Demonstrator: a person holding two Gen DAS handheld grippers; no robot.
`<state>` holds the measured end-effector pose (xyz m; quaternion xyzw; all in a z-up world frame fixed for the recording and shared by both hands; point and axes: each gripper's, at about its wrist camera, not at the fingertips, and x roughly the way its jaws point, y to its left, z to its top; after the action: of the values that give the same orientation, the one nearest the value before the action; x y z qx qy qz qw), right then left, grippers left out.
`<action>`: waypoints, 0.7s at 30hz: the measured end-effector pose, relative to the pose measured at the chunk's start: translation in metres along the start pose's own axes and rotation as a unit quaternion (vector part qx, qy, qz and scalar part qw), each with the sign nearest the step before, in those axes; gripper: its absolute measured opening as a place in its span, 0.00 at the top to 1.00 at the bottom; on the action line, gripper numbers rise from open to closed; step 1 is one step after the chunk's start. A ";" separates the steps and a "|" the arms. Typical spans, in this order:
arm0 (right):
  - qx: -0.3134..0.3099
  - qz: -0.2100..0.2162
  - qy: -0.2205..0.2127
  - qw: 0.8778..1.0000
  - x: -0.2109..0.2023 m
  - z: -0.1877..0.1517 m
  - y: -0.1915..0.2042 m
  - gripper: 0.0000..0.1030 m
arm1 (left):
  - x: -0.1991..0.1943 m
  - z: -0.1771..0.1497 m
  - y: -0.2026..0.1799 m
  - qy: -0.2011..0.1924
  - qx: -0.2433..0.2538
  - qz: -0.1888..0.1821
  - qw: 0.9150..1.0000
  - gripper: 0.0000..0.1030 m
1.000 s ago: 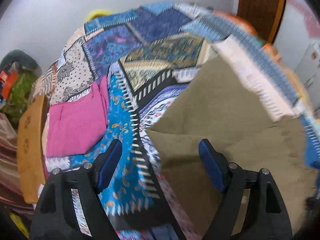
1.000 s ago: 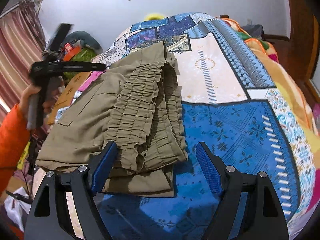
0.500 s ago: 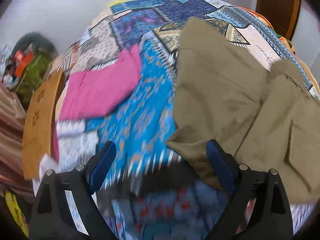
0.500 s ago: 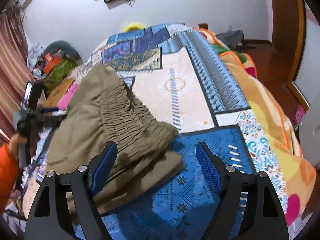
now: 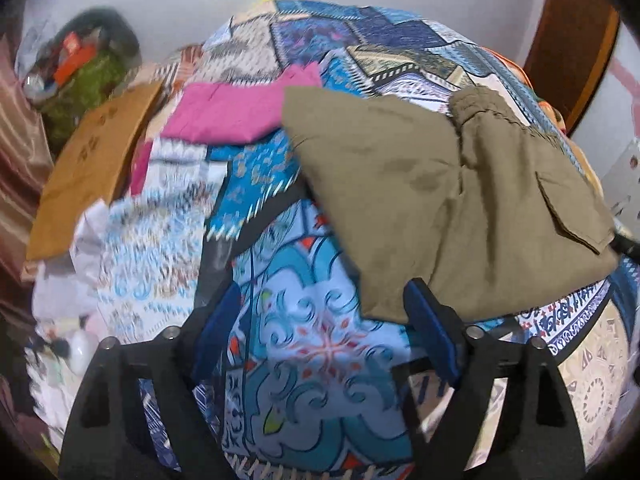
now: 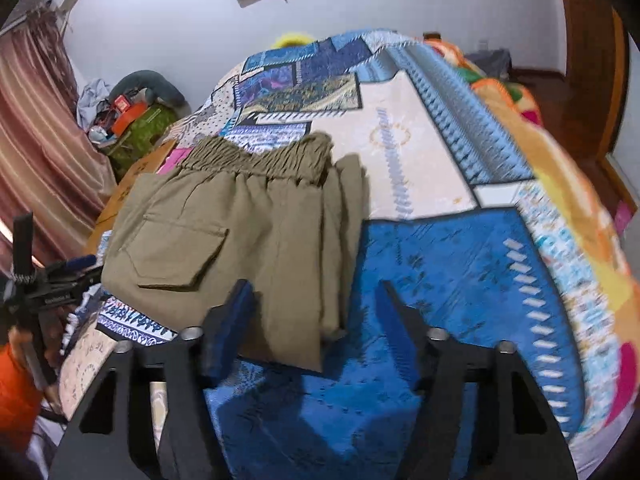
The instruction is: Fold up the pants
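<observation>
Olive-green pants [image 5: 440, 200] lie folded in a flat bundle on the patchwork bedspread [image 5: 312, 352]. They also show in the right wrist view [image 6: 248, 236], with the elastic waistband at the far side and a flap pocket facing up. My left gripper [image 5: 324, 332] is open and empty, just short of the bundle's near corner. My right gripper [image 6: 316, 316] is open and empty, its fingers either side of the bundle's near edge. The left gripper [image 6: 52, 276] shows at the left edge of the right wrist view, held by a hand in an orange sleeve.
A folded pink garment [image 5: 236, 108] lies on the bed beyond the pants. A brown cardboard box [image 5: 88, 168] stands by the bed's left side, with a cluttered green bag [image 6: 140, 124] and a striped curtain [image 6: 40, 140] behind. A wooden door frame [image 6: 588, 60] is at right.
Both grippers have drawn back from the pants and stand lower and closer to me. The pants now lie as a flatter bundle with the pocket up. Both stay open.
</observation>
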<state>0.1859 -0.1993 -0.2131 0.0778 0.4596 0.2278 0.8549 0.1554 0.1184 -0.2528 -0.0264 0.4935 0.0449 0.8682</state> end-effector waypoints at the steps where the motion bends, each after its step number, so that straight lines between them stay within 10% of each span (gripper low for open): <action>1: -0.001 0.000 0.006 1.000 0.005 -0.001 0.000 0.54 | 0.000 -0.001 0.005 0.001 -0.005 0.005 1.000 0.19; 9: -0.017 -0.005 0.016 1.000 0.004 0.002 0.002 0.56 | -0.010 -0.001 0.016 -0.002 0.011 0.026 1.000 0.29; 16: -0.037 -0.025 -0.002 0.999 -0.005 0.028 0.002 0.55 | -0.002 0.050 0.023 -0.008 -0.028 -0.056 0.998 0.29; 21: -0.026 -0.032 0.007 0.999 0.014 0.047 -0.009 0.52 | 0.033 0.071 0.018 0.035 -0.033 -0.085 0.995 0.76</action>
<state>0.2342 -0.1976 -0.2002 0.0388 0.4618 0.2126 0.8603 0.2313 0.1448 -0.2447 -0.0979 0.5176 -0.0135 0.8499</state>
